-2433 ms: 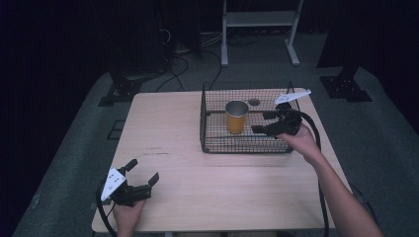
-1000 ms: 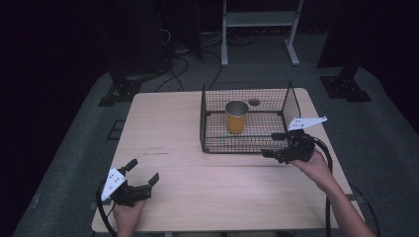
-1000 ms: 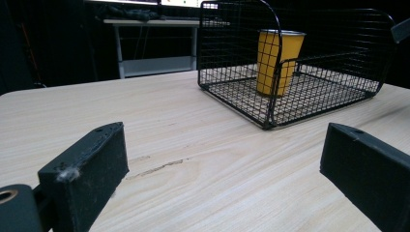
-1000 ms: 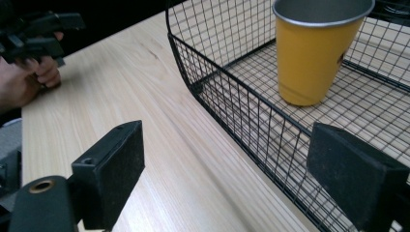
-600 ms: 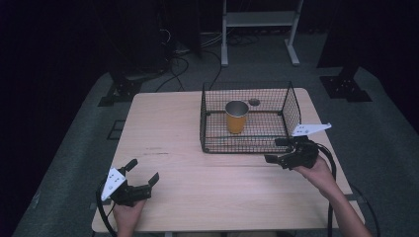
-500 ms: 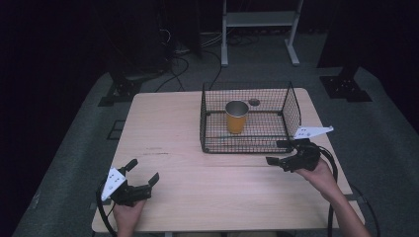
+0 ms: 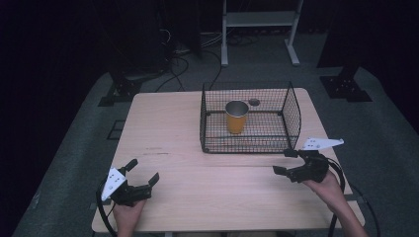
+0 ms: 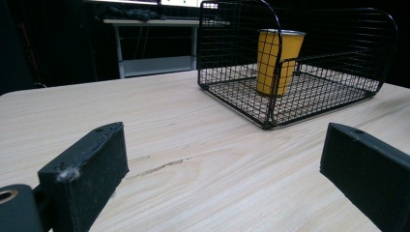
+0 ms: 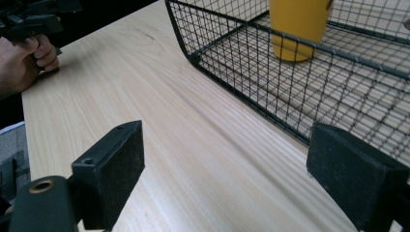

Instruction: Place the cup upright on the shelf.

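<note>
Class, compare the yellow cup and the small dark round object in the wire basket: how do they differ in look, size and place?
The yellow cup is tall and upright with a metal rim; the small dark round object looks low and flat. The cup is bright and much larger; the object is dull and tiny. The cup stands near the basket's middle; the object lies toward the far side. Both rest inside the basket, apart from both grippers.

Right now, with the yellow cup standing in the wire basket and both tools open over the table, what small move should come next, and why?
Probably rest the right tool on the table near the person's edge. It is open and holds nothing, outside the wire basket, and the yellow cup stands upright inside, so nothing seems left to carry.
</note>
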Tool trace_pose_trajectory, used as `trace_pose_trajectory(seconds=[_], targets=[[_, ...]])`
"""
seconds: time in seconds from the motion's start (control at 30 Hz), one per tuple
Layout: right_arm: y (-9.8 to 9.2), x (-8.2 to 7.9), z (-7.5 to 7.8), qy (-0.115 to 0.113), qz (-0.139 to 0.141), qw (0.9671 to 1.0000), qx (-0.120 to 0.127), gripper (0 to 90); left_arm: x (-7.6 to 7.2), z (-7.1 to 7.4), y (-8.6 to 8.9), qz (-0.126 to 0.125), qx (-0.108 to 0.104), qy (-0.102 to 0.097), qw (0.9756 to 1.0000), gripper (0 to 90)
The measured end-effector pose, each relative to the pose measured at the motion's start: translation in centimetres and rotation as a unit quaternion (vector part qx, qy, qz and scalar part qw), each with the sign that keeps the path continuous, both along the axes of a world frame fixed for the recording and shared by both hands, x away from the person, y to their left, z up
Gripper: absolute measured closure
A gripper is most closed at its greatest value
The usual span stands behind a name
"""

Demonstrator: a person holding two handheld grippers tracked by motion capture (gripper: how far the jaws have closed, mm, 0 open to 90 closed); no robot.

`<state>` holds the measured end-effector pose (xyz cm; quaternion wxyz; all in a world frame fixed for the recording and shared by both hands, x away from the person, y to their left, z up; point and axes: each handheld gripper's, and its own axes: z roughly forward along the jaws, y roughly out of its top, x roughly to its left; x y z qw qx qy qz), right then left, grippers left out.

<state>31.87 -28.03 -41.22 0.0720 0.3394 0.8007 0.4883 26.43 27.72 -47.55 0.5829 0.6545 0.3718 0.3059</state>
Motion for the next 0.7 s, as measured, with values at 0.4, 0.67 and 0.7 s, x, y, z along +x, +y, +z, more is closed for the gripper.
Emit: trace_pose_trajectory(seconds=[0.4,0.67,0.7], targets=[[-2.1,-1.8,-1.8,0.006,-0.031,0.9995,0.005,12.6,0.0,0.0,0.0,0.002,0.000,0.000,1.0000,2.4],[-2.5,-3.0,-3.1,0.012,-0.040,0.9991,0.006,12.6,0.0,0.0,0.0,0.003,0.000,0.001,1.0000,2.4],[-2.5,-3.2,-3.2,0.011,-0.041,0.9991,0.008,12.6,0.0,0.0,0.0,0.003,0.000,0.001,1.0000,2.4]])
